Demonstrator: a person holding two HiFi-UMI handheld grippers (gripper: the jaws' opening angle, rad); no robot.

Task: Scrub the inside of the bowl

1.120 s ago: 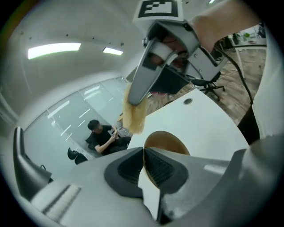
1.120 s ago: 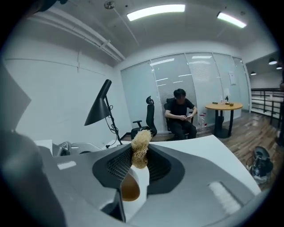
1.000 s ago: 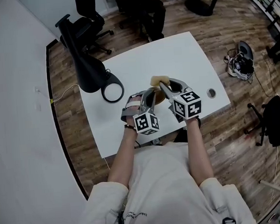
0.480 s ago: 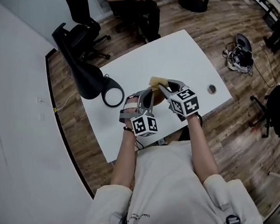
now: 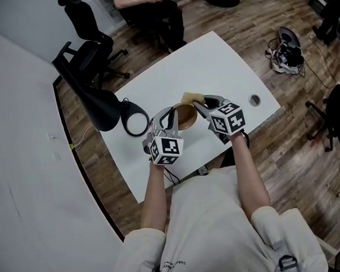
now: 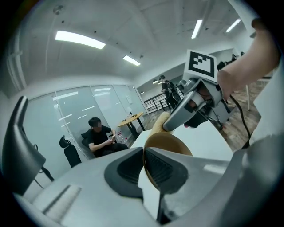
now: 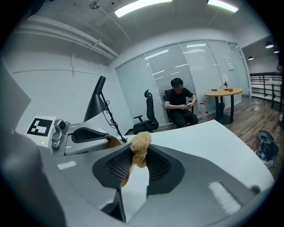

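A brown bowl (image 5: pixel 185 116) is held above the white table (image 5: pixel 223 64), tilted. My left gripper (image 5: pixel 170 117) is shut on its near-left rim; in the left gripper view the rim of the bowl (image 6: pixel 171 148) is pinched between the pads at my left gripper (image 6: pixel 144 162). My right gripper (image 5: pixel 197 104) is shut on a tan fibrous scrubber (image 5: pixel 190 97) at the bowl's far right rim. In the right gripper view the scrubber (image 7: pixel 140 146) sticks up between the jaws of my right gripper (image 7: pixel 138 156), with the bowl (image 7: pixel 113 142) just to the left.
A black desk lamp (image 5: pixel 96 97) with a ring-shaped part (image 5: pixel 135 119) lies on the table's left part. A round cable hole (image 5: pixel 254 100) is near the right edge. Behind the table are an office chair (image 5: pixel 85 25) and a seated person (image 5: pixel 148 2). Shoes (image 5: pixel 284 56) lie on the floor.
My left gripper has shifted slightly left with the bowl, so more of the bowl's inside shows. The right gripper keeps the scrubber at the far rim. The head view has shifted.
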